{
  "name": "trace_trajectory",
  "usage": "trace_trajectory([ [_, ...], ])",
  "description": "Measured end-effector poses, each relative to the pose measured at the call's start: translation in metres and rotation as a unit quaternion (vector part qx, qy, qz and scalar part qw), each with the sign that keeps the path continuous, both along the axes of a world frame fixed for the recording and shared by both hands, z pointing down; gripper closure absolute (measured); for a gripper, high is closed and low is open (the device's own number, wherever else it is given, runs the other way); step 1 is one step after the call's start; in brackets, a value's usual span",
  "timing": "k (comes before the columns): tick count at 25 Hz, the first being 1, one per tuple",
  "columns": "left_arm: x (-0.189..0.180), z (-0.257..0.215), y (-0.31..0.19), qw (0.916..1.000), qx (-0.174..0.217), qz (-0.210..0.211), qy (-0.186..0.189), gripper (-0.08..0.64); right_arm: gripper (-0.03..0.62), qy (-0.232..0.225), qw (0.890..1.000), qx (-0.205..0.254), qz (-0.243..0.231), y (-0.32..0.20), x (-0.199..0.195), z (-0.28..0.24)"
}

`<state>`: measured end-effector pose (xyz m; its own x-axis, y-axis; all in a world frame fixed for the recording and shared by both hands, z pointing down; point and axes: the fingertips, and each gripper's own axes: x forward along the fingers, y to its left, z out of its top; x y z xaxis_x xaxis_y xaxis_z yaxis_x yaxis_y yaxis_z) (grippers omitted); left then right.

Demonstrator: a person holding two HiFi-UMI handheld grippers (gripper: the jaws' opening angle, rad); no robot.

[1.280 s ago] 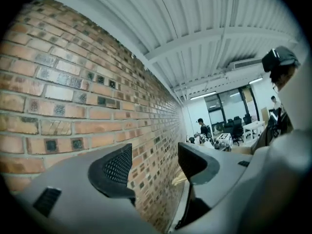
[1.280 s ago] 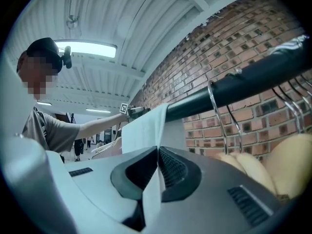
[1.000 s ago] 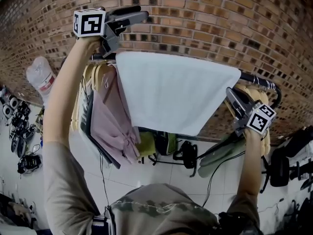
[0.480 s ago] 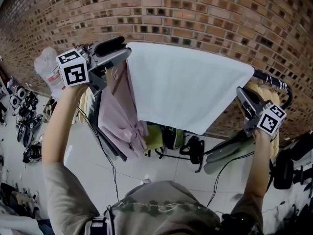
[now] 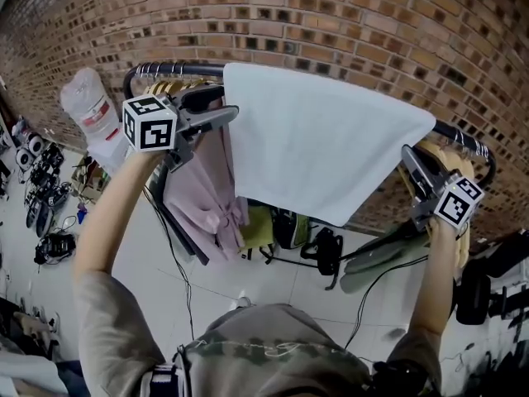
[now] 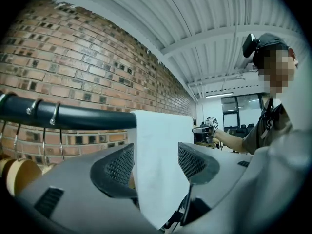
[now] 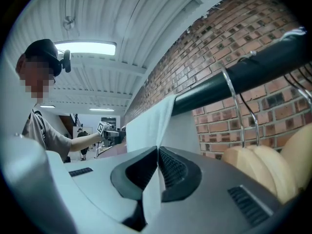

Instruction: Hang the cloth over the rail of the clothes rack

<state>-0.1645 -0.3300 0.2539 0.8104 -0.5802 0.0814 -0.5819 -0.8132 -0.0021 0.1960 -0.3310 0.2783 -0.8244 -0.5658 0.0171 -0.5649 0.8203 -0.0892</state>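
Observation:
A white cloth [image 5: 322, 151] hangs draped over the black rail [image 5: 169, 67] of the clothes rack, in front of a brick wall. My left gripper [image 5: 221, 110] is level at the cloth's left edge, just below the rail. In the left gripper view the cloth [image 6: 161, 145] hangs between the spread jaws of the left gripper [image 6: 156, 167], and the pads do not press it; the rail [image 6: 73, 116] runs just above. My right gripper [image 5: 411, 162] holds the cloth's right edge. In its own view the right gripper [image 7: 157, 165] is shut on the cloth [image 7: 146, 126] under the rail [image 7: 243, 72].
A pink garment [image 5: 207, 197] and wooden hangers [image 5: 169, 89] hang on the rail left of the cloth; more wooden hangers [image 5: 455, 168] hang at the right end. A white bag [image 5: 91, 114] sits far left. Cables and gear lie on the tiled floor below.
My left gripper has come down from above the rail to just below it, beside the cloth's left edge. The right gripper has kept its place on the cloth.

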Motion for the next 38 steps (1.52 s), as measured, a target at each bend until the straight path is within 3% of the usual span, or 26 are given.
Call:
trace_trajectory([
  [7,0.004,0.003,-0.003,0.9999,-0.002,0.011,0.005,0.270,0.572,-0.003,1.000,-0.003,0.000,0.002,-0.001,0.001],
  [14,-0.003,0.001,-0.008,0.9998,-0.009,0.000,0.018,0.537,0.572,0.000,1.000,-0.004,0.001,0.003,0.002,0.002],
  [22,-0.002,-0.002,-0.008,0.9993,-0.017,0.008,0.031,0.543,0.572,0.002,1.000,0.008,-0.012,0.007,0.000,-0.004],
  [26,-0.003,-0.013,-0.004,0.9985,-0.018,0.011,0.050,0.543,0.572,0.017,0.999,0.035,-0.013,0.012,0.000,-0.015],
  [38,-0.002,-0.056,-0.001,0.9977,0.019,0.021,0.061,0.543,0.572,-0.002,0.997,0.074,-0.006,0.016,0.008,-0.065],
])
